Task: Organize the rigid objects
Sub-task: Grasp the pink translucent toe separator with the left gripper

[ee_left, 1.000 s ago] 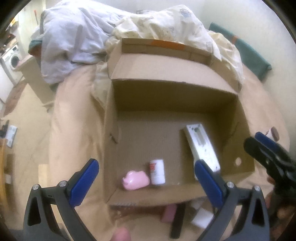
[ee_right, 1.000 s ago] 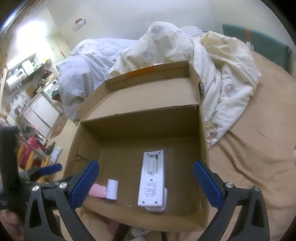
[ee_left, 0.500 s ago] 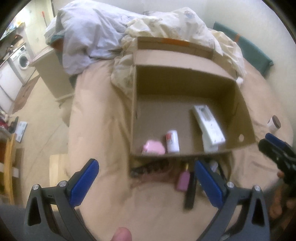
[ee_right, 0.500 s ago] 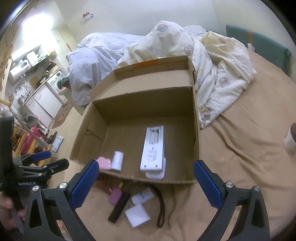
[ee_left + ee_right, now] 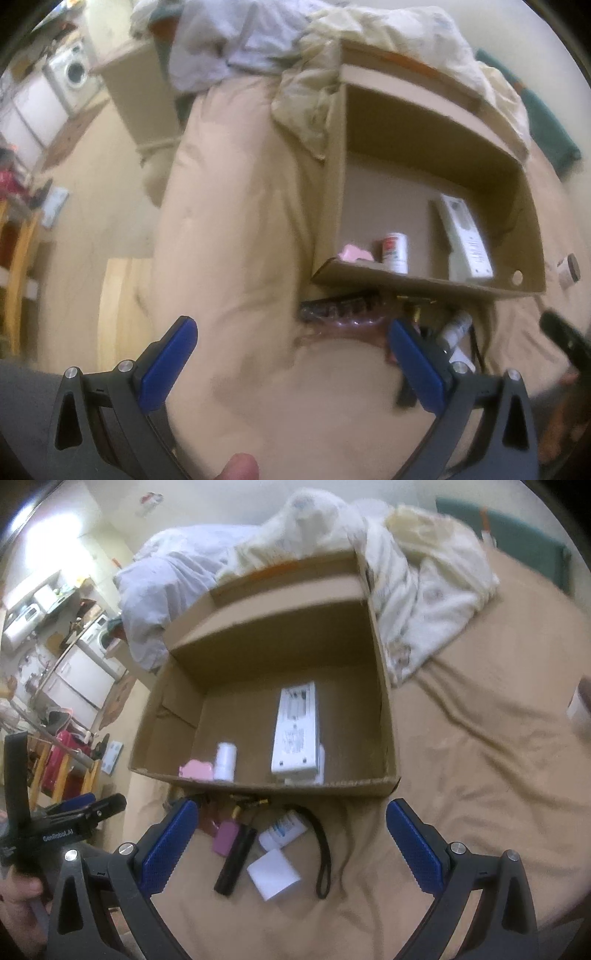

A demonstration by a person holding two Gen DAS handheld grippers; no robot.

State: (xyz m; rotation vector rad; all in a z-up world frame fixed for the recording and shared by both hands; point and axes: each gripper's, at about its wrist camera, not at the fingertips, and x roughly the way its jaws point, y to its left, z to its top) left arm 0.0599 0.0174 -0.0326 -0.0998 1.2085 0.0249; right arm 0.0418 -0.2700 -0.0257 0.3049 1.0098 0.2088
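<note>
A lived-in home bedroom, bed (image 5: 480,775) with tan sheet, rumpled duvets (image 5: 417,572), washing machine (image 5: 72,72) and white kitchen cabinets (image 5: 79,675) beyond

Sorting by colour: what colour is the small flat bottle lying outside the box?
Pink bottle, clearest in the right wrist view.

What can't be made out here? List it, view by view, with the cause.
- Left wrist view: items before the cardboard box are hidden by the left gripper's right pad and blur.
- Right wrist view: the jar is cut off by the frame edge.
- Both views: label text on the white device is too small and blurred.
</note>
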